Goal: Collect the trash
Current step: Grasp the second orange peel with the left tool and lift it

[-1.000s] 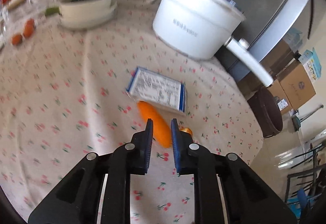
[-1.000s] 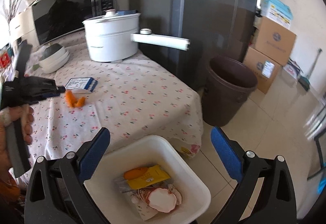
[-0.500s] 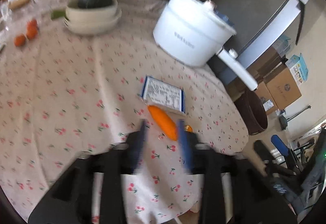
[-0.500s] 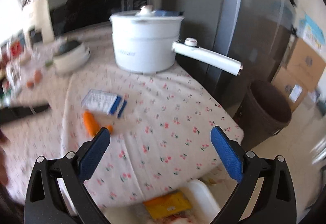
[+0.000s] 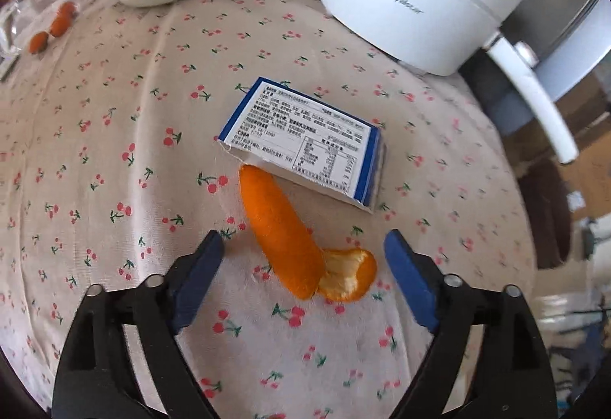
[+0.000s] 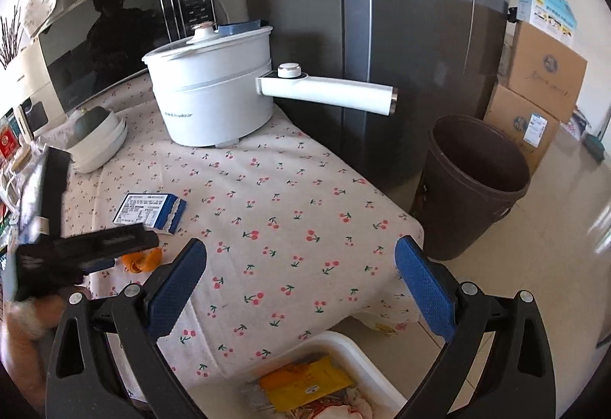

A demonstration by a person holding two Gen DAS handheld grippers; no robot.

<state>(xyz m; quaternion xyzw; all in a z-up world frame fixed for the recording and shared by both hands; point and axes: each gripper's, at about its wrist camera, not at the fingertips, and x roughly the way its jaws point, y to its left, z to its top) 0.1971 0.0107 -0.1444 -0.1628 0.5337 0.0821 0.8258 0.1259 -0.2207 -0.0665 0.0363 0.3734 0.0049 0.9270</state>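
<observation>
Left gripper (fingers just spread), straddling orange peel, untouched

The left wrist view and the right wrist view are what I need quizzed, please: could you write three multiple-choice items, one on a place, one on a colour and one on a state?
1. Where does the orange peel lie?
A. Inside the white tub
B. On the cherry-print tablecloth, against the blue-edged carton
C. On the floor

2. What colour is the bin beside the table?
A. Dark brown
B. Green
C. Yellow

3. How does the left claw stand?
A. Shut on the carton
B. Shut with nothing held
C. Open, one finger on each side of the peel

Answers:
1 B, since the peel's far end meets the carton on the cloth.
2 A, as the right wrist view shows.
3 C, since its jaws have just been opening and the blue pads do not press on the peel.
</observation>
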